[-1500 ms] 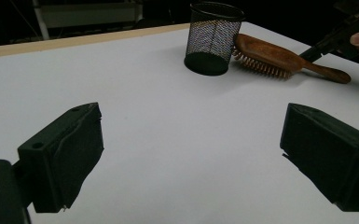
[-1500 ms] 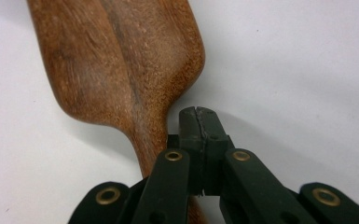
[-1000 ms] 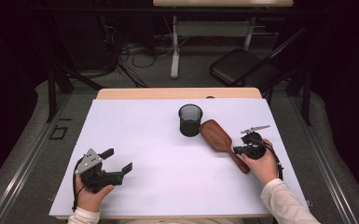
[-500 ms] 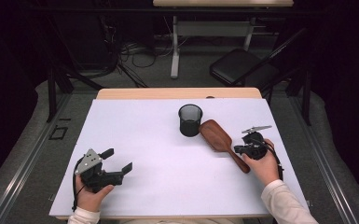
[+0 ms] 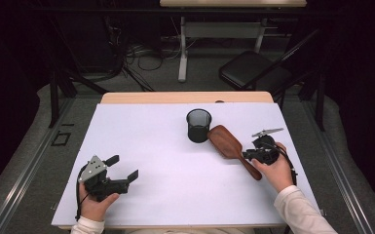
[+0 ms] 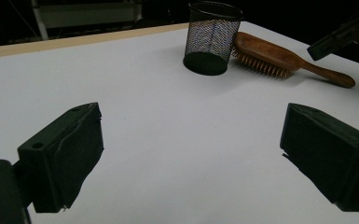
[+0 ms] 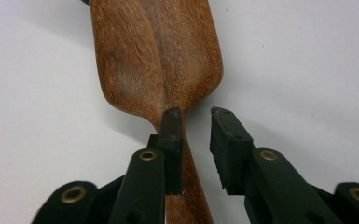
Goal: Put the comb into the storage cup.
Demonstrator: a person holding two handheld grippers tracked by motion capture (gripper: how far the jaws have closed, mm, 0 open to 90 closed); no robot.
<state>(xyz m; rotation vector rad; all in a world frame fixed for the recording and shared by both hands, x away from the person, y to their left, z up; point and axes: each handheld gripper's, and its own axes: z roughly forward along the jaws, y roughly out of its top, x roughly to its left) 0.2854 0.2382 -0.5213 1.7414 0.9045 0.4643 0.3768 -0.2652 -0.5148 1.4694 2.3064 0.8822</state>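
Table: white top, wooden strip along the far edge, seen whole from the high view.
Mesh cup: black, upright, a bit past table center toward 12 o'clock; see-through mesh wall plain in the left gripper view.
Hairbrush: wooden, lying flat just at 4 o'clock of the mesh cup, head touching or nearly touching it, handle running out toward 4 o'clock.
Brush bristles: visible from the left gripper view, facing down and toward that camera; high view gives just the smooth back.
Right gripper: held in the right hand at 3 o'clock of the table, right over the brush handle.
Right gripper up close: jaws slightly parted, straddling the neck where handle meets head, 1 pad lying on the wood, other pad off to the side with a gap; not clamped on it.
Left gripper: in the left hand at 8 o'clock, well apart from the brush.
Left gripper up close: jaws spread wide, 2 black pads with bare table between them.
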